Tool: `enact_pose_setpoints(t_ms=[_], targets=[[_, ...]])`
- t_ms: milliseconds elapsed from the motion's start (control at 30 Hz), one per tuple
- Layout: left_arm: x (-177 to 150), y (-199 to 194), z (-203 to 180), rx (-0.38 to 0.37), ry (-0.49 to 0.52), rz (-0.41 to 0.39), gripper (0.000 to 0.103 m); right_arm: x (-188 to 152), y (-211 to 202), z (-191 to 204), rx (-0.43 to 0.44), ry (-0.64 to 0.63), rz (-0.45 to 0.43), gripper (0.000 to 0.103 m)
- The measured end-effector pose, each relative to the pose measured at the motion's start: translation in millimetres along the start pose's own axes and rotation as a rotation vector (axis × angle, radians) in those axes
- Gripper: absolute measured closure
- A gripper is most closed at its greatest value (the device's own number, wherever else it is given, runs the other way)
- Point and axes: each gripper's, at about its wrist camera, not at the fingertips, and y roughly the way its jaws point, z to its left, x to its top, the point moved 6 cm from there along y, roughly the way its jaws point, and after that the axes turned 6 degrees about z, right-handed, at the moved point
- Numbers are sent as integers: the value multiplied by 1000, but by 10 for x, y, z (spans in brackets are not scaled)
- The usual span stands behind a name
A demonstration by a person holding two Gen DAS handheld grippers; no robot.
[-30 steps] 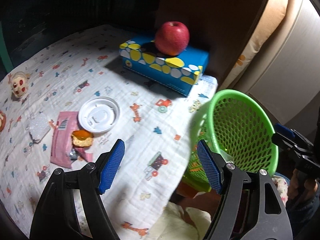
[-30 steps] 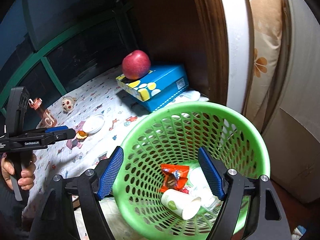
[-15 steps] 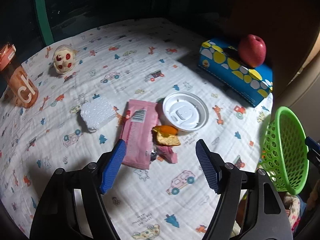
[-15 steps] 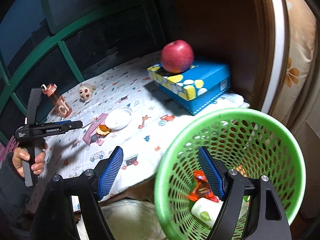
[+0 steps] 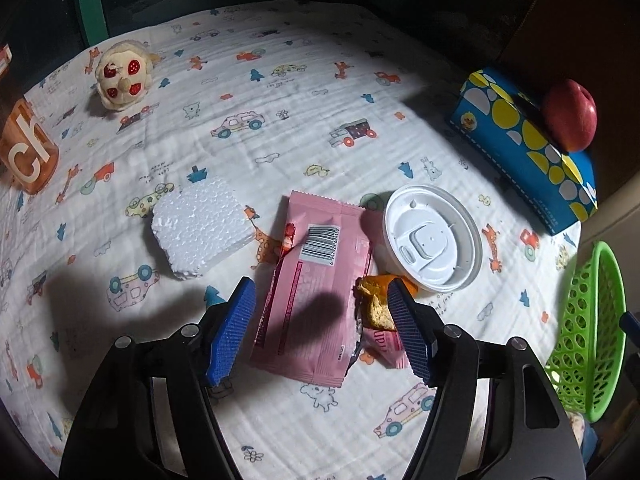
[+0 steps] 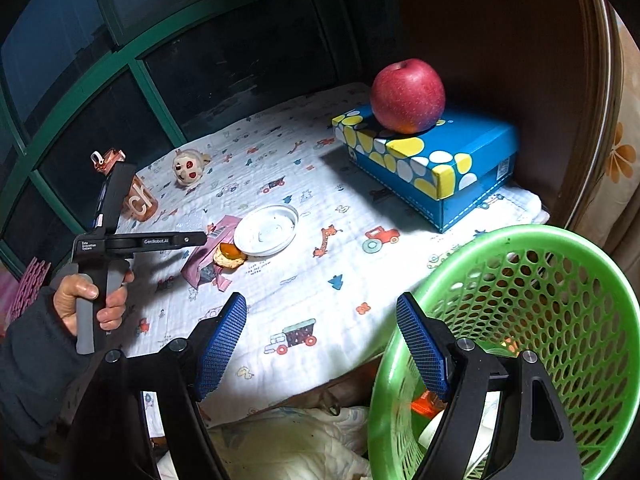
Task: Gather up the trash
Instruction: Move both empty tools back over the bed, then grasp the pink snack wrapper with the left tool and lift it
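Left gripper (image 5: 322, 320) over the printed cloth (image 5: 280, 92), jaws spread wide, nothing between the pads. Directly under the gap: a pink wrapper (image 5: 316, 284), barcode side up, lying flat. At the wrapper's right edge, a piece of bread with an orange topping (image 5: 376, 300), just beside the right fingertip; contact cannot be told. A small crumpled pink wrapper (image 5: 382, 346) lies below the bread.

White plastic cup lid (image 5: 432, 238) sits just beyond the bread, top side up. White styrofoam block (image 5: 200, 226) to the left of the pink wrapper, close but apart.

Right gripper (image 6: 320, 340) held off the table edge, jaws wide open and empty — its right finger overlaps the rim of the green basket (image 6: 560, 280). Inside the basket, partly hidden, an orange wrapper (image 6: 426, 406) and something white; details unclear.

Farther back: a red apple (image 6: 408, 94) resting on a blue tissue box with yellow and white spots (image 6: 432, 160), a small plush toy (image 5: 120, 76), and an orange bottle (image 5: 26, 152) at the left edge.

Right-wrist view also shows the person's hand (image 6: 90, 300) gripping the left tool's handle above the trash cluster.
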Motion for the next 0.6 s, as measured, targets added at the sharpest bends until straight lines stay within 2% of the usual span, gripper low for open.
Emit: enact_pose_setpoints(t_ms=[267,433,600], targets=[[113,160,-27,45,42,23,35,43,144,67,15,-11,21,28],[141,248,-40,62,62,44,31,54,189,70,18,-9,27,28],[163,322,-19,45,41,63,28,43,225,70,21,-8,37,28]])
